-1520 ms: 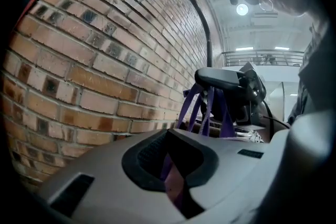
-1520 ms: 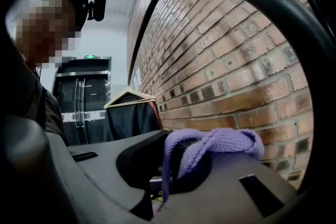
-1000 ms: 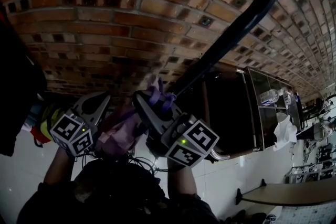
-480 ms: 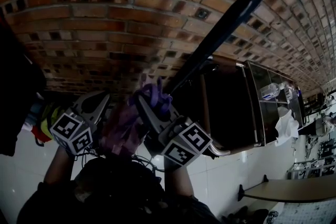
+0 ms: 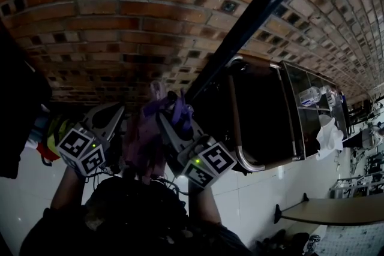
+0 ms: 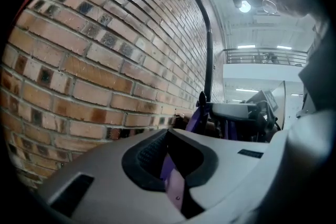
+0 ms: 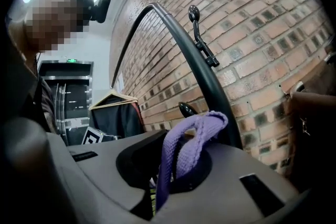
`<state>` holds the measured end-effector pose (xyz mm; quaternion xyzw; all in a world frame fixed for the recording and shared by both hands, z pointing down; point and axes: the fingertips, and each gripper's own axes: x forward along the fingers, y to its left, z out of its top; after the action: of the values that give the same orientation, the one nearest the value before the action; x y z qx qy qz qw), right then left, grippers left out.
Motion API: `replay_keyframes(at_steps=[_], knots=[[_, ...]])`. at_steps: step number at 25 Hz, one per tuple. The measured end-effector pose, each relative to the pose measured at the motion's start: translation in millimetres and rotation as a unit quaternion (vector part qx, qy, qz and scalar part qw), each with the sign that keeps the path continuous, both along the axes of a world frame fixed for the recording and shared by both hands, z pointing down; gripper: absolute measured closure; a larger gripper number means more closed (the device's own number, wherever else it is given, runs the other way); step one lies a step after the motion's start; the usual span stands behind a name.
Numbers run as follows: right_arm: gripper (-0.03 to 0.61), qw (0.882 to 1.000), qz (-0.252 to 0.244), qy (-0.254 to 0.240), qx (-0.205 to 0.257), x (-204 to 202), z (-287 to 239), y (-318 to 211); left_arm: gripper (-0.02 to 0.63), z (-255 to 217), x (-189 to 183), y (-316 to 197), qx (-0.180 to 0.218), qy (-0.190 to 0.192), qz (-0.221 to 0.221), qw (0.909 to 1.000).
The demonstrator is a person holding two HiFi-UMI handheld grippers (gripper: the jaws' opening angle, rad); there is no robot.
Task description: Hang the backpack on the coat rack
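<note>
I'm gripping the backpack (image 5: pixel 139 144), hanging just beside the coat rack (image 5: pixel 253 15), with the right gripper (image 7: pixel 176 165) clamped shut on its purple loop (image 7: pixel 197 131) and the left gripper (image 6: pixel 170 165) pinching a strap (image 6: pixel 176 186), so I'm aiming that loop's opening squarely over the rack's nearest hook (image 7: pixel 185 109).

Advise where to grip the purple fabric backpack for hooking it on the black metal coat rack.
Probably best: grip the purple webbing top loop low, from underneath, as the right gripper does. The loop arches free above the jaws, leaving an opening for a black knobbed hook. The left gripper pinches a purple strap.
</note>
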<state>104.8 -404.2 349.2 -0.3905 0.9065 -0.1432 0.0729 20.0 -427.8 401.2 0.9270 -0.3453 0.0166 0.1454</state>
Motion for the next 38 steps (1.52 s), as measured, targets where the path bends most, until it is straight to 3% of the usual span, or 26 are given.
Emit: replay_keyframes(at_steps=[6, 10, 18, 23, 29, 34, 38], knots=[[0.574, 0.995, 0.047, 0.083, -0.001, 1, 25, -3, 0.6, 8, -1, 6, -0.007, 0.002, 0.008, 0.9999], [0.556, 0.997, 0.048, 0.062, -0.004, -2, 33, -2, 0.6, 13, -2, 10, -0.01, 0.002, 0.013, 0.9999], [0.497, 0.995, 0.07, 0.068, -0.01, 2, 40, 10, 0.6, 16, -13, 13, -0.015, 0.002, 0.02, 0.9997], [0.467, 0.991, 0.113, 0.065, -0.016, 23, 50, 29, 0.6, 18, -17, 19, -0.019, 0.014, 0.036, 0.9991], [0.369, 0.985, 0.157, 0.068, -0.018, 30, 60, 50, 0.6, 23, -24, 30, -0.013, 0.022, 0.061, 0.9978], [0.299, 0.982, 0.176, 0.065, 0.013, 24, 49, 64, 0.6, 25, -28, 45, -0.006, 0.021, 0.07, 0.9973], [0.299, 0.981, 0.176, 0.065, 0.046, 24, 34, 69, 0.6, 21, -30, 56, 0.004, 0.022, 0.066, 0.9976]])
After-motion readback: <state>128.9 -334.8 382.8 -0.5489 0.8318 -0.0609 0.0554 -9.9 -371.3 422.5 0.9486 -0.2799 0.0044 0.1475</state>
